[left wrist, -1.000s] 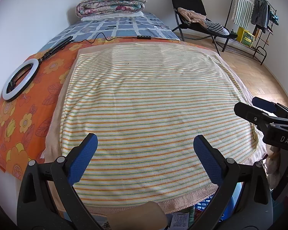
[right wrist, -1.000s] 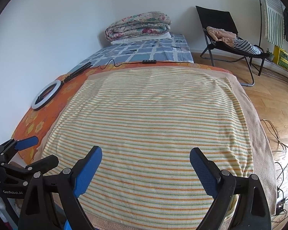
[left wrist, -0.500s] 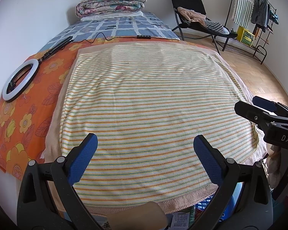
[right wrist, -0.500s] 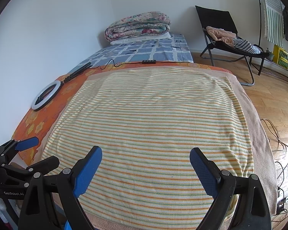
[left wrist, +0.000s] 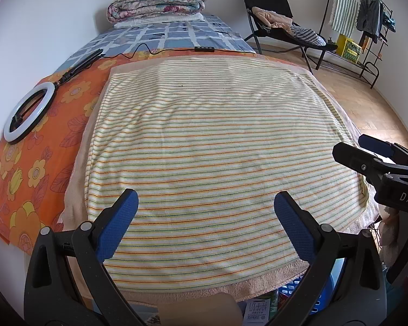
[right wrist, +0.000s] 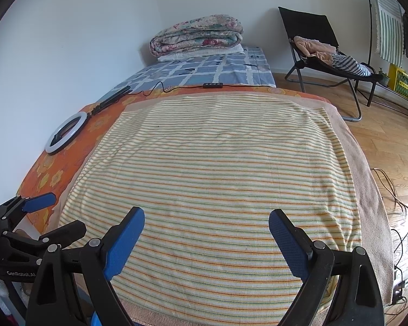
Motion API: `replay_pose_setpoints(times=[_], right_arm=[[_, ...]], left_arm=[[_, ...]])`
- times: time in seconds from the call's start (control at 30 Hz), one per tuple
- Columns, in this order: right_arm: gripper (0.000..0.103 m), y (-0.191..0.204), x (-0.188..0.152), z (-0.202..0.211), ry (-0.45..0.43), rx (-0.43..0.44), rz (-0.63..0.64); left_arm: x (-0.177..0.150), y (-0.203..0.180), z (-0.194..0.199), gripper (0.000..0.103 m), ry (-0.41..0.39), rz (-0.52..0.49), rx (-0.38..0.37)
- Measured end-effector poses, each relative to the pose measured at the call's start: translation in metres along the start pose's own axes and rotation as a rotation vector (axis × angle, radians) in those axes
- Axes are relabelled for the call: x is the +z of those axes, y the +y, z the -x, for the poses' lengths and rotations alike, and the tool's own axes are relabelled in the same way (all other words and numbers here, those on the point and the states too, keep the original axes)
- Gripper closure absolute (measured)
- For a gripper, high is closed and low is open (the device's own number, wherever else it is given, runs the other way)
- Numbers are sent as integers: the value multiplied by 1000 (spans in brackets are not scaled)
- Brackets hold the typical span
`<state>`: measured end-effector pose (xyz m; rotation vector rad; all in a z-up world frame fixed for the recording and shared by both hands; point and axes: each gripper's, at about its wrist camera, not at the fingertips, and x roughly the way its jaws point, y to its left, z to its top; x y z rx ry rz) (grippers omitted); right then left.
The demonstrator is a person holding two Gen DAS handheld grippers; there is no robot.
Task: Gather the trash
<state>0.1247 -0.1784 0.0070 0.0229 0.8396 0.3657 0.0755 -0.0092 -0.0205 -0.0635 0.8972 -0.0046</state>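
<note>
Both the left gripper (left wrist: pixel 206 217) and the right gripper (right wrist: pixel 206 237) hang spread and empty above the near edge of the striped towel (left wrist: pixel 217 146), no trash shows, so searching likely comes next.

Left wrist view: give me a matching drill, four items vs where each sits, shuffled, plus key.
Things:
1. ring light
2. folded quilt
3. striped towel
4. folding chair

Places:
A. stacked at the far end of the bed by the wall
B. spread over the near middle of the bed
C. on the wood floor, right of the bed
D. flat on the orange floral sheet, left side

Pairs: 1-D, 2-A, 3-B, 4-C
</note>
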Motion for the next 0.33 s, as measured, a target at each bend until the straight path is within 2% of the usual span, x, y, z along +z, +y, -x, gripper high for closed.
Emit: replay_pose_setpoints(times=[0.33], right_arm=[[9,0,-2,-1,4,1,-2]], left_arm=[[1,-1,2,1,-11,-9,10]])
